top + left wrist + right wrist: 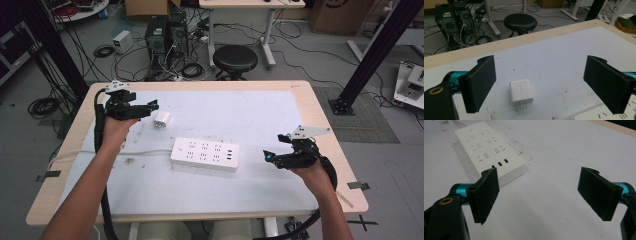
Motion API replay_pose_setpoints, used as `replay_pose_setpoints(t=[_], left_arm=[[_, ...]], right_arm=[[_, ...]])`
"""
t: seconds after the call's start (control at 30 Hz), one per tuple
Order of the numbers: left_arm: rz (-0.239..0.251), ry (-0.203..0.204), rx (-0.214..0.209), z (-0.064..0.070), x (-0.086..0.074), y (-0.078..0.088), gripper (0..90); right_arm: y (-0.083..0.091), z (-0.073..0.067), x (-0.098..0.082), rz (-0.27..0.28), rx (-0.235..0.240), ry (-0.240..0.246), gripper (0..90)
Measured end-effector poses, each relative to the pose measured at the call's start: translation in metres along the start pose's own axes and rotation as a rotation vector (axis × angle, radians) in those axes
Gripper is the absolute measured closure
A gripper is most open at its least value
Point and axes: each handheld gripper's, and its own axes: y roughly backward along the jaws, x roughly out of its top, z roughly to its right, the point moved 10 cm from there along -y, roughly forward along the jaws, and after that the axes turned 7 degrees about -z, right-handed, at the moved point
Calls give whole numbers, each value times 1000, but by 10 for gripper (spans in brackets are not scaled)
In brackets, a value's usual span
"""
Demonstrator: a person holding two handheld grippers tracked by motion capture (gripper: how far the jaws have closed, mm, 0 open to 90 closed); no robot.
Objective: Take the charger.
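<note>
I see the table (pixel 320 120), then the power strip (pixel 204 154) at its middle, then the charger (pixel 521 91) lying flat, prongs toward me. My left gripper (pixel 539 85) straddles it, jaws spread; the right gripper (pixel 544 195) is spread too, empty. Closing off-centre could skid the charger away.

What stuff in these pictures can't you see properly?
- Power strip: the high view is too small to read its sockets; in the left gripper view the bottom edge cuts it off to a corner.
- Charger: its underside rests hidden on the table.
- Strip's cable: its far end is hidden under the person's left forearm in the high view.
- Left gripper: tiny in the high view.
</note>
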Motion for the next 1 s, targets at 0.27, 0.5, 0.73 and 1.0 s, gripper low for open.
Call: replay_pose_setpoints(t=[0.27, 0.5, 0.73, 1.0], left_arm=[[-50, 46, 88, -10, -16, -29, 110], [-100, 56, 127, -14, -27, -55, 110], [-148, 40, 137, -16, -40, -82, 110], [-194, 46, 139, -22, -52, -97, 110]], right_arm=[[-3, 1, 0, -4, 2, 4, 180], [-6, 1, 0, -17, 0, 2, 179], [-7, 2, 0, -20, -8, 6, 179], [-7, 2, 0, -23, -7, -3, 179]])
